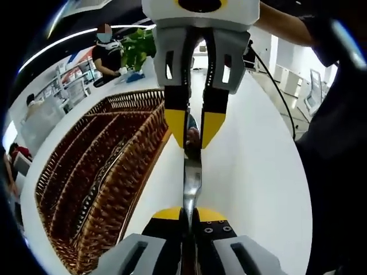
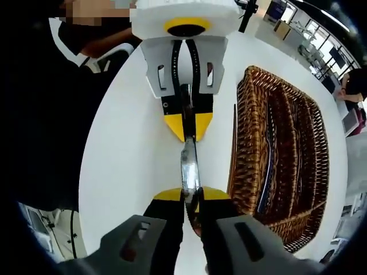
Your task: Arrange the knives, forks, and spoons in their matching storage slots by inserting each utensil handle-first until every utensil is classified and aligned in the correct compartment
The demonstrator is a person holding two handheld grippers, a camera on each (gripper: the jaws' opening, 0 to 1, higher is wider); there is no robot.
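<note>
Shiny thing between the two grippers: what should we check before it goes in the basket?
1. Left gripper shut on the utensil: ok.
2. Right gripper shut on the other end: ok.
3. Knife, fork or spoon known: cannot tell, the jaws hide both ends.
4. Basket close by, slots open upward: ok.
5. Utensil over its matching slot: not ok, it hangs over the white table beside the basket.
6. Handle end pointing toward the basket: cannot tell.
</note>
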